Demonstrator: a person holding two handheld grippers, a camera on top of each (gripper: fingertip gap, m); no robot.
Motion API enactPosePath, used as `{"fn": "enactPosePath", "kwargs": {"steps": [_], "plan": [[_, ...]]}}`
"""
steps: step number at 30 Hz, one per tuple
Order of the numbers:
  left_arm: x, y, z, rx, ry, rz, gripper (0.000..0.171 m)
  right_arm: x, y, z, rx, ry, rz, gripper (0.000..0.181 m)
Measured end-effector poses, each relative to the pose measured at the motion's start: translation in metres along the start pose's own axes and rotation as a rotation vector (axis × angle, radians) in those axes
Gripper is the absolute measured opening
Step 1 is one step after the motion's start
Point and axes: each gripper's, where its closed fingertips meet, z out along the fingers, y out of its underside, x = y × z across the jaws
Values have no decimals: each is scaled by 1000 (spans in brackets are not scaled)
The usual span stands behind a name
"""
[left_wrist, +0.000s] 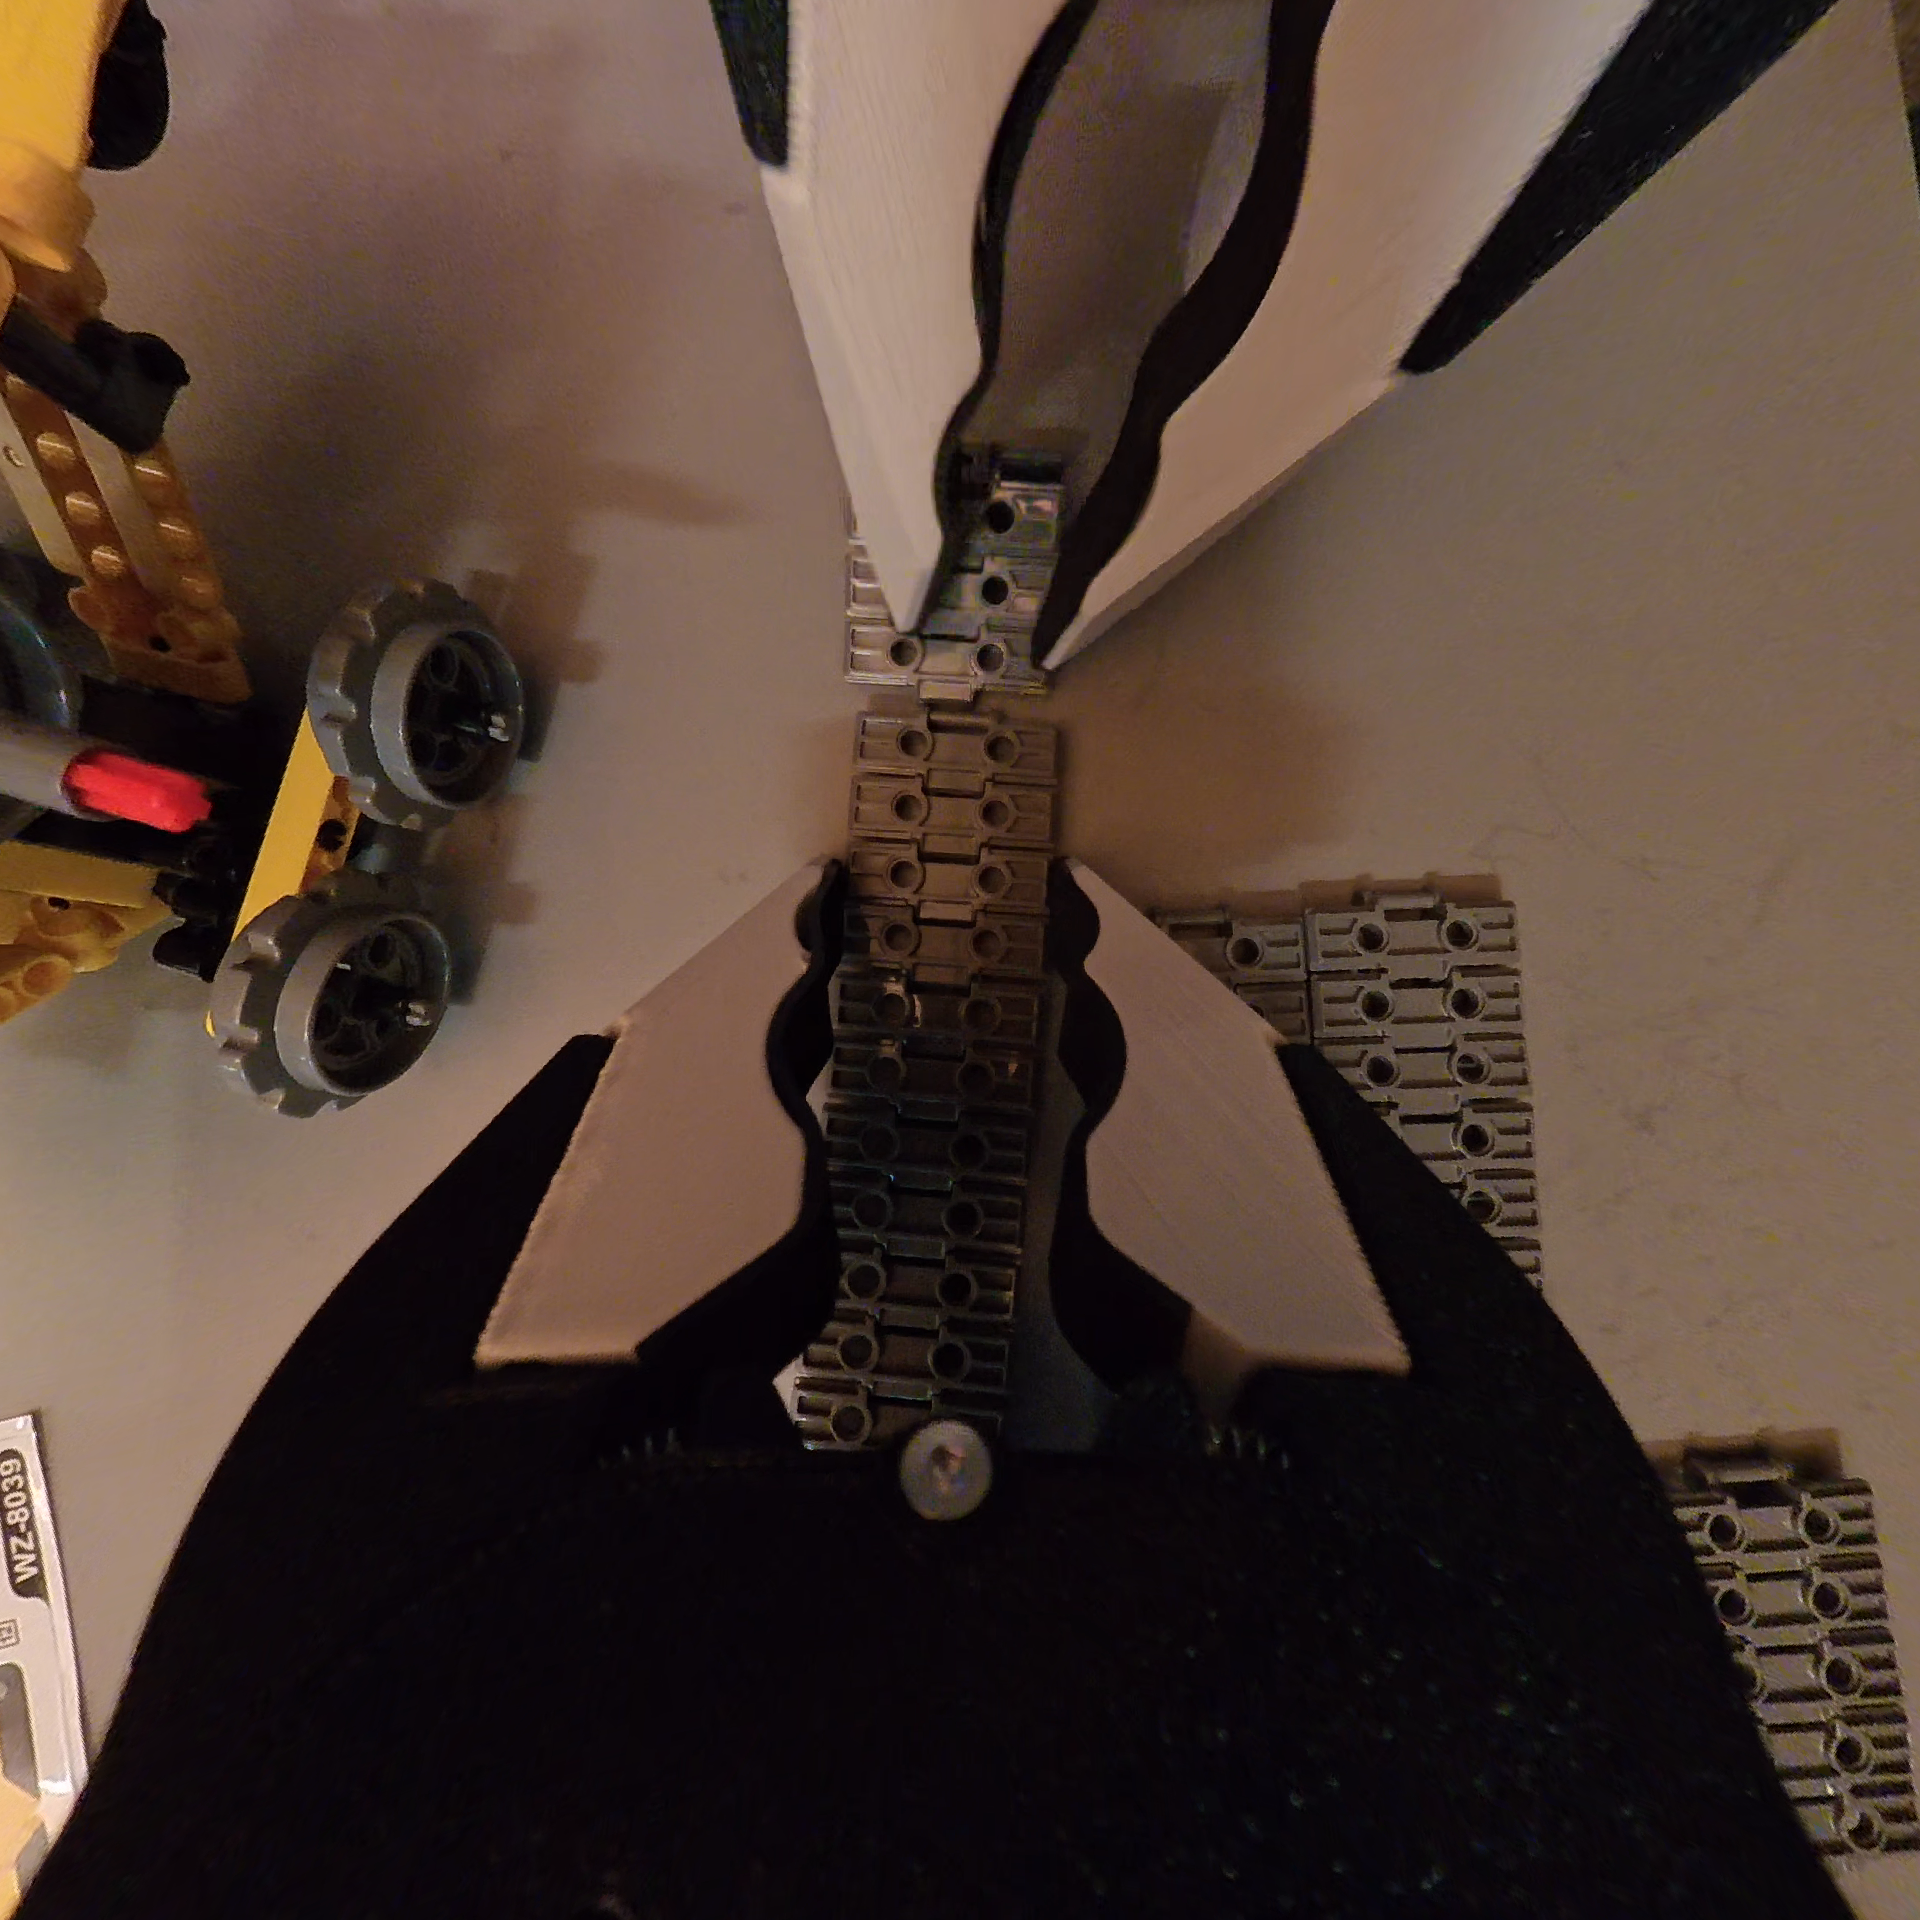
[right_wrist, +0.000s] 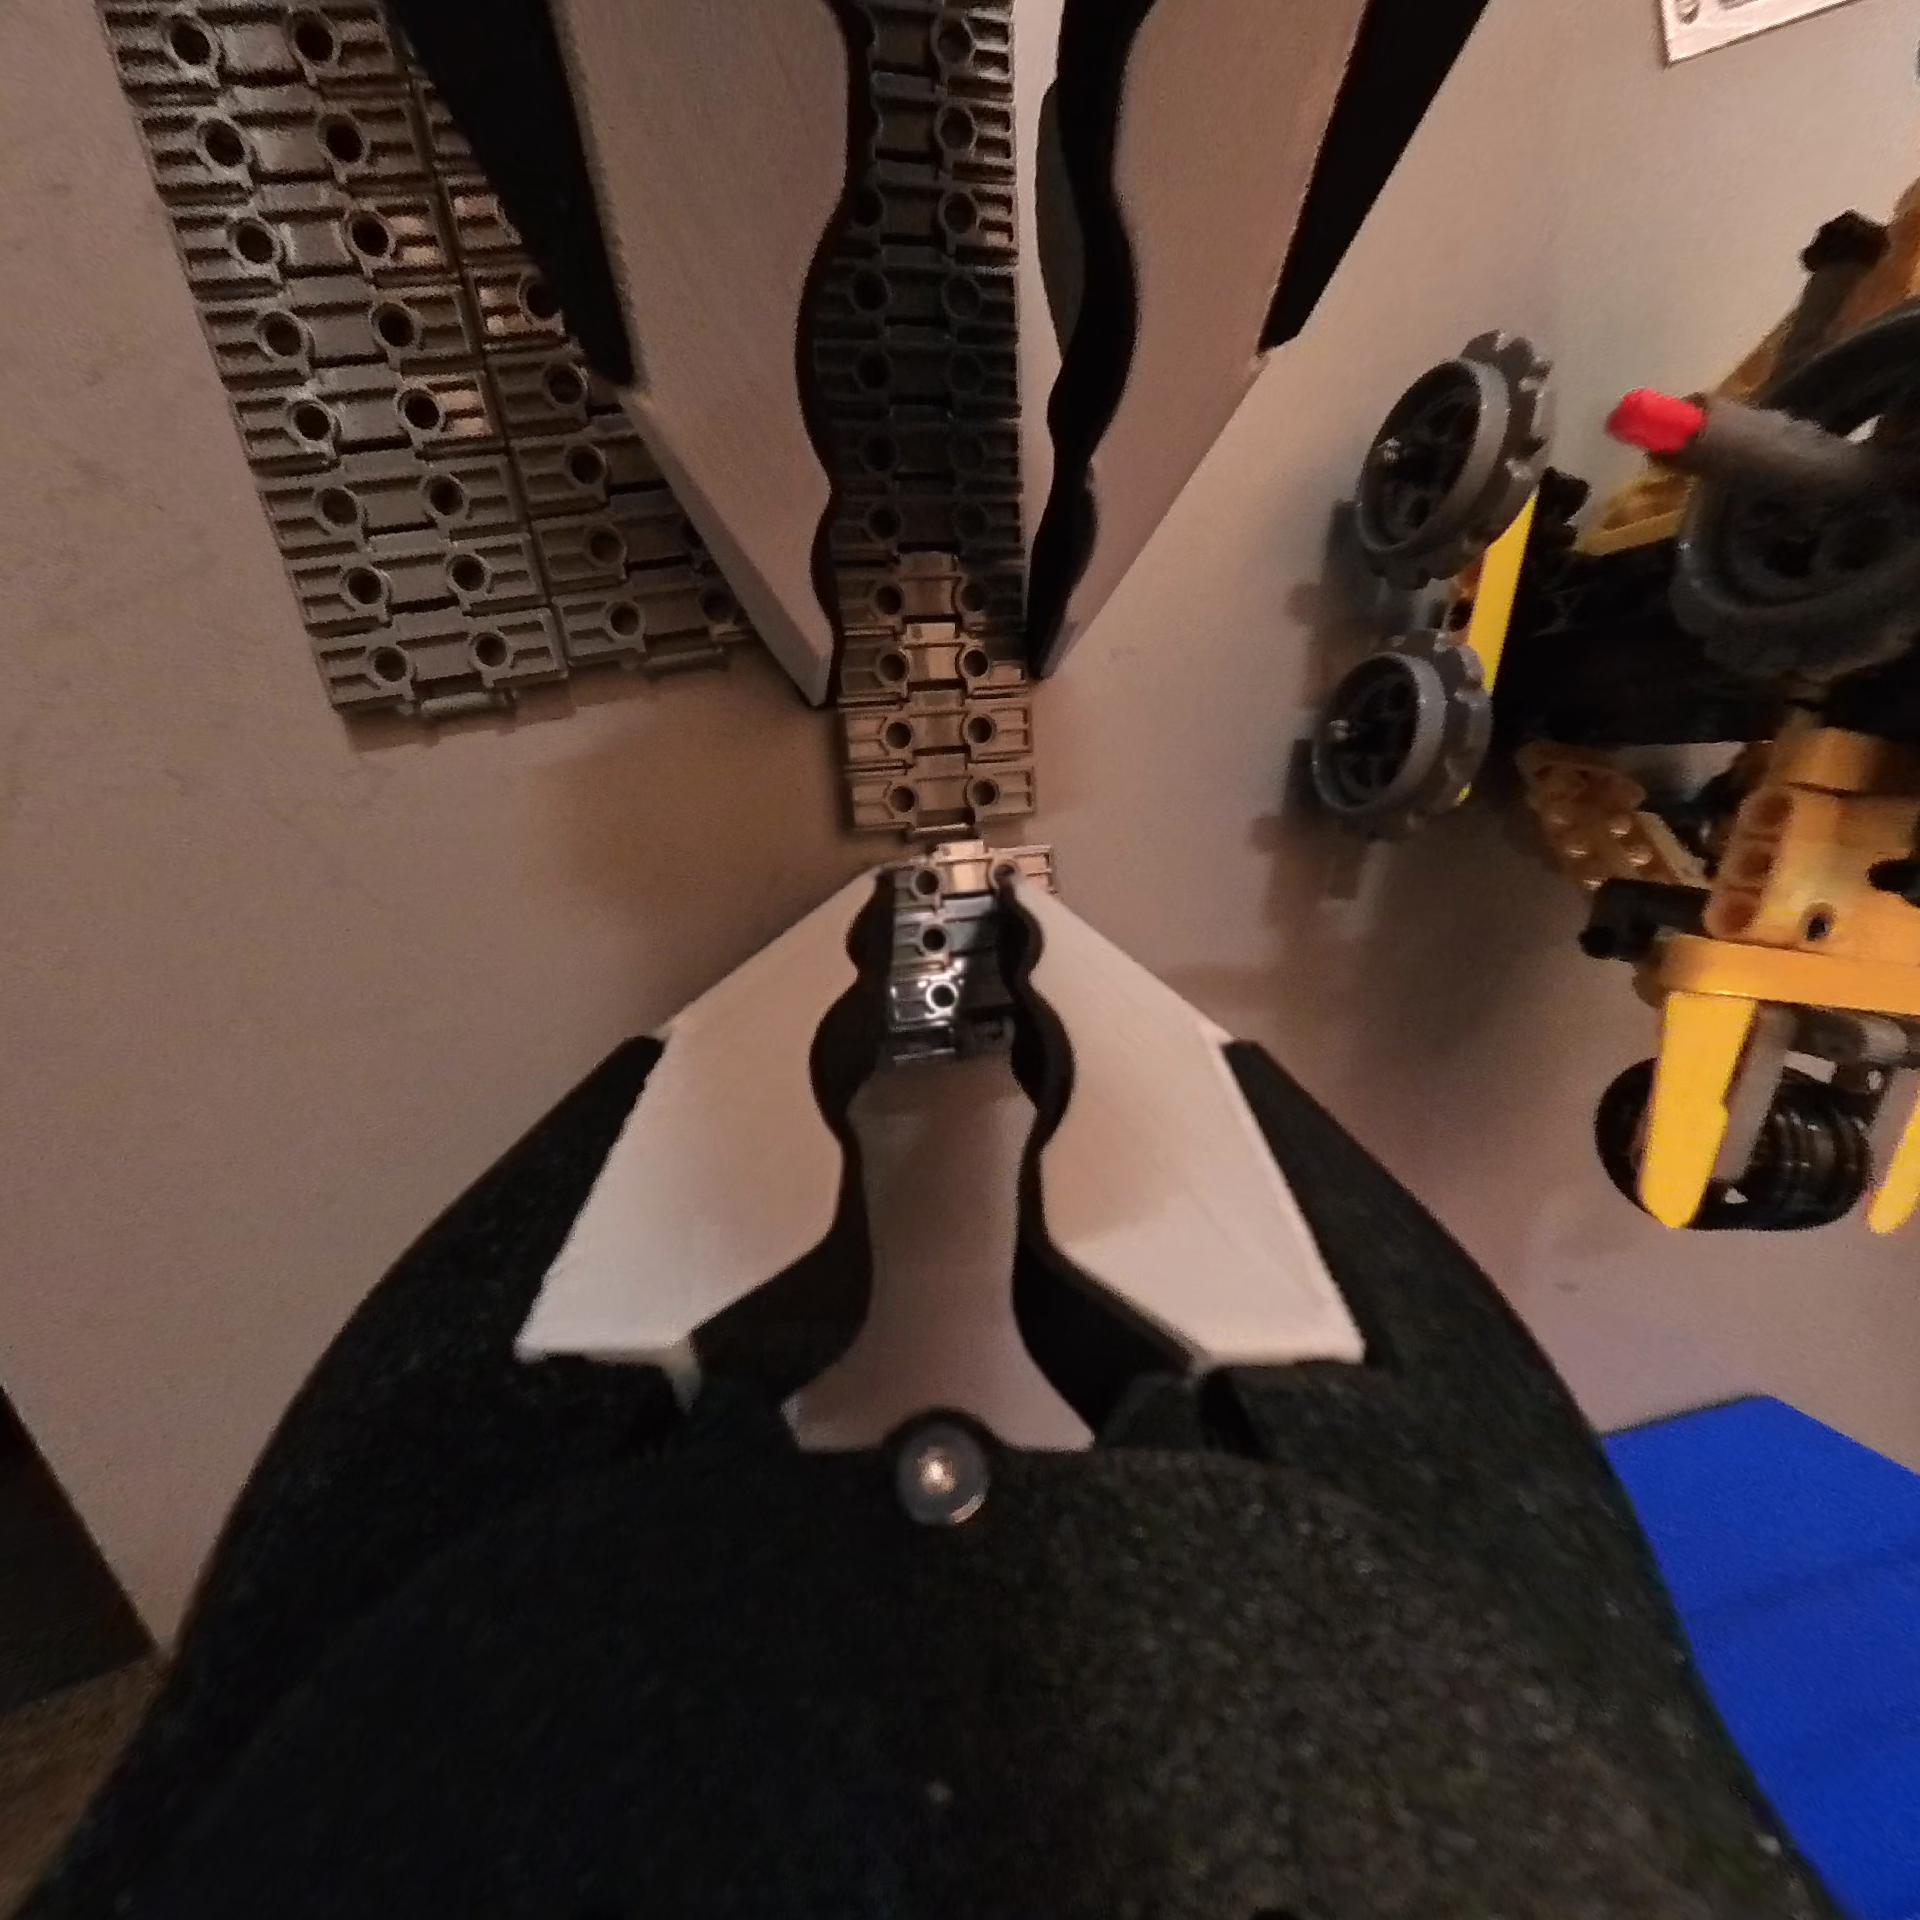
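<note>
Left gripper (left_wrist: 945, 883) clenches a long grey track strip (left_wrist: 940, 1091). Right gripper (right_wrist: 951, 883) clenches a short track piece (right_wrist: 935, 977), ends facing for alignment. Yellow model vehicle (right_wrist: 1621, 665) lies near.

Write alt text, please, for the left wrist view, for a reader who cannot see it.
The left gripper is shut on a long strip of grey toy track links over a pale table, facing the right gripper, which clamps a shorter strip end to end with it. A yellow brick-built vehicle lies left; spare track strips lie right.
</note>
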Motion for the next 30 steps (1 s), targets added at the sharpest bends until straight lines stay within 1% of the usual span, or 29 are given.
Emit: {"fn": "enactPosePath", "kwargs": {"steps": [2, 5, 7, 9, 12, 14, 16, 17, 21, 26, 30], "plan": [[0, 0, 0, 0, 0, 0, 38, 2, -3, -1, 15, 5, 8, 33], [0, 0, 0, -1, -1, 1, 38, 1, 0, 2, -14, -4, -4, 50], [0, 0, 0, -1, -2, 1, 39, 0, 2, 4, -34, -9, -18, 54], [0, 0, 0, 1, -1, 0, 38, 0, 2, 7, -38, -21, -18, 54], [0, 0, 0, 2, -1, 1, 38, 1, 4, 9, -44, -34, -1, 38], [0, 0, 0, 1, -2, 3, 38, 2, 5, 8, -37, -34, 7, 36], [0, 0, 0, 4, 0, 2, 38, 4, 3, 5, -9, -21, 12, 21], [0, 0, 0, 5, 1, 2, 38, 5, 0, 3, 13, -13, 13, 18], [0, 0, 0, 6, 2, 2, 38, 2, -6, -3, 62, -29, 36, 20], [0, 0, 0, 4, 1, 2, 38, 8, 2, 2, 22, 2, 47, 46], [0, 0, 0, 6, 1, 3, 38, 12, 7, 6, -6, 6, 81, 51]]}}
